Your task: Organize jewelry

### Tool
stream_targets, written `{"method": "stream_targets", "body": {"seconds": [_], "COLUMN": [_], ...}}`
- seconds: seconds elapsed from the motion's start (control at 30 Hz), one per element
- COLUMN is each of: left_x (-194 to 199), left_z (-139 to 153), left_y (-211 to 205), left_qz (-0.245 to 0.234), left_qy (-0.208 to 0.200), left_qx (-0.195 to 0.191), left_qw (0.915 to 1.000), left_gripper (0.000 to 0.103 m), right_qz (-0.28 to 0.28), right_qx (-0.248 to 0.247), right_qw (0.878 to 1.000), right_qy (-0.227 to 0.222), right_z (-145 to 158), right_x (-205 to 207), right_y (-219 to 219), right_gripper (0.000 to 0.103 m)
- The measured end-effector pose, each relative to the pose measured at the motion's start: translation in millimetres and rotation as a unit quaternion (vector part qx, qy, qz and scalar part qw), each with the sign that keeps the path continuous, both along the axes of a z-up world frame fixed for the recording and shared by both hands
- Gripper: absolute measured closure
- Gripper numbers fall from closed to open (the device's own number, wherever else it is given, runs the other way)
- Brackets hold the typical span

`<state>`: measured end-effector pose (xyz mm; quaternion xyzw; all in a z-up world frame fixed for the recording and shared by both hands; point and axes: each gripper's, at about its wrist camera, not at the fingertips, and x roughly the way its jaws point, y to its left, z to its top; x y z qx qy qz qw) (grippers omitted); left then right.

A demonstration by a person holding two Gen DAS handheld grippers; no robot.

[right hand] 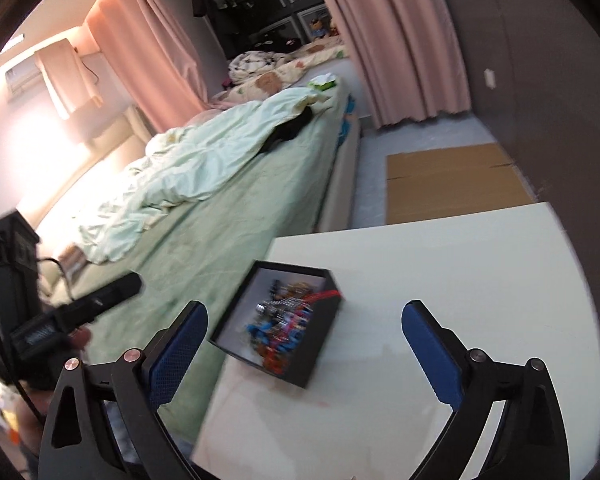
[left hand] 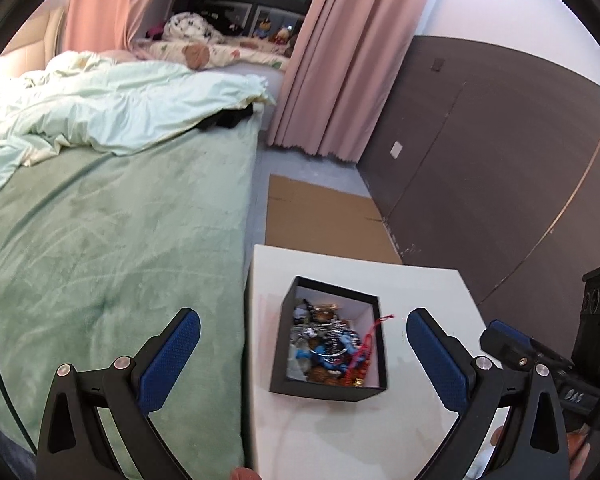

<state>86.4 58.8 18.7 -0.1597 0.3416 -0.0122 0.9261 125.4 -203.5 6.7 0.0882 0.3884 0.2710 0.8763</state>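
Black jewelry box (left hand: 328, 336) sits near the worktop (left hand: 420, 288) edge beside the bed (left hand: 120, 240), long axis running away from the viewer. Left gripper (left hand: 304, 344) hovers centred over it, jaws wide and empty. Right gripper (right hand: 304, 336), likewise wide and empty, has the box left of centre.

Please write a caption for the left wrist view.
Open left gripper above black box of tangled jewelry on white table.

Black box (left hand: 329, 391) – white inside, mint-green bed (left hand: 112, 248), pink curtains (left hand: 352, 60), white table (left hand: 420, 284)
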Motion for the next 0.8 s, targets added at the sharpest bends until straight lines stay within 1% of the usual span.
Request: {"method": "stream_targets", "body": {"seconds": [0.07, 0.2, 0.3, 0.43, 0.5, 0.57, 0.67, 0.8], "left_x": [-7, -28, -40, -60, -70, -77, -91, -104], "left_z": [4, 15, 23, 21, 20, 21, 26, 34], "left_y": [-6, -15, -21, -32, -38, -42, -53, -57], "left_qz": [-0.002, 0.011, 0.018, 0.022, 0.018, 0.013, 0.007, -0.007], "left_qy": [-0.007, -0.037, -0.059, -0.078, -0.086, -0.092, -0.107, -0.113], "left_qx": [0.009, 0.025, 0.038, 0.063, 0.068, 0.075, 0.103, 0.093], "left_qw": [0.9999, 0.9989, 0.9974, 0.9947, 0.9938, 0.9928, 0.9889, 0.9892], "left_gripper": [0.000, 0.000, 0.000, 0.000, 0.000, 0.000, 0.000, 0.000], "right_qz": [-0.012, -0.041, -0.053, -0.062, -0.062, -0.062, -0.060, -0.064], "right_qx": [-0.020, -0.034, -0.037, -0.045, -0.045, -0.039, -0.029, -0.032], "right_qw": [0.999, 0.997, 0.996, 0.993, 0.992, 0.992, 0.993, 0.993], "right_qy": [-0.024, -0.048, -0.064, -0.092, -0.100, -0.102, -0.096, -0.092], "right_z": [7, 15, 21, 33, 37, 38, 41, 46], "right_x": [-11, -31, -47, -70, -82, -89, -99, -112], "right_y": [-8, -22, -32, -42, -48, -53, -62, -69], "right_gripper": [0.005, 0.005, 0.005, 0.005, 0.005, 0.005, 0.005, 0.005]}}
